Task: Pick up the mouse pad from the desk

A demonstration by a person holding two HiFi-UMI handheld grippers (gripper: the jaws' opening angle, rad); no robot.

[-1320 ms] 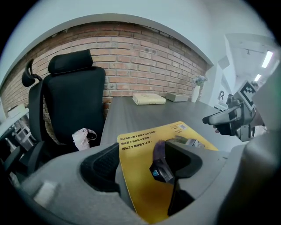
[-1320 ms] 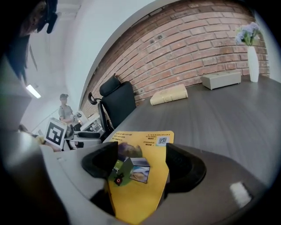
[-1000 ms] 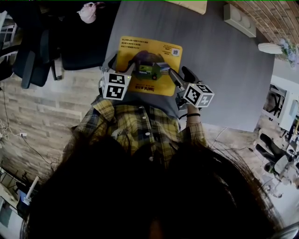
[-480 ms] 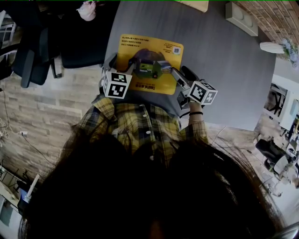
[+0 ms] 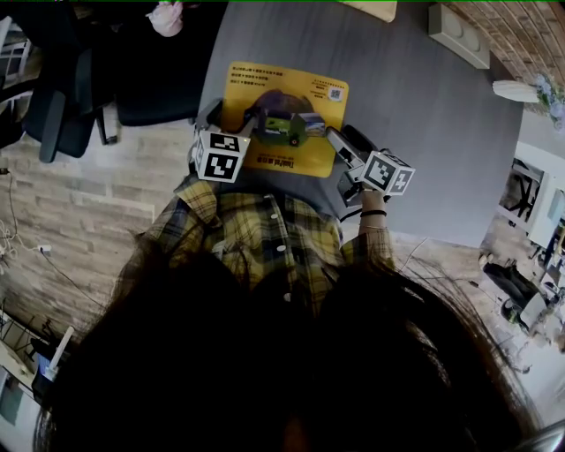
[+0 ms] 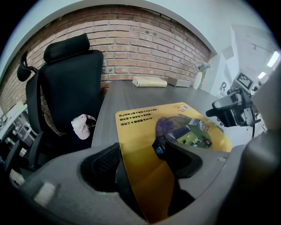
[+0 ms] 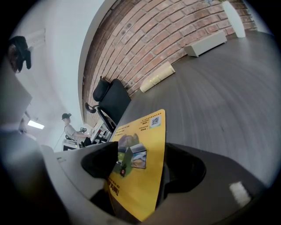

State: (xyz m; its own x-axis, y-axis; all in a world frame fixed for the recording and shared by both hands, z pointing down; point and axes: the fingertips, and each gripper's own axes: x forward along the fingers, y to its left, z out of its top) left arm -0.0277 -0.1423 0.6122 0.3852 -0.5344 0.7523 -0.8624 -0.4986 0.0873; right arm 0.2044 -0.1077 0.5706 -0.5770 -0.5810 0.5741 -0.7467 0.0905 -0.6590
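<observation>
A yellow mouse pad [image 5: 282, 101] with a printed picture and small text is held over the near edge of the grey desk [image 5: 415, 115]. My left gripper [image 5: 250, 126] is shut on the pad's near left part, and my right gripper [image 5: 327, 134] is shut on its near right part. In the left gripper view the mouse pad [image 6: 149, 149] runs between the two jaws of the left gripper [image 6: 140, 162] and is lifted off the desk. Between the jaws of the right gripper [image 7: 136, 169], the mouse pad [image 7: 140, 162] shows edge-on and tilted.
A black office chair [image 5: 79, 88] stands left of the desk with a pink soft thing [image 5: 165, 19] on its seat. At the desk's far edge lie a pale flat block [image 6: 149, 81] and a grey box [image 5: 455, 35]. A white vase [image 5: 512, 90] stands at the right.
Both grippers and the pad have drifted slightly away from me and to the right. The hold on the pad is unchanged.
</observation>
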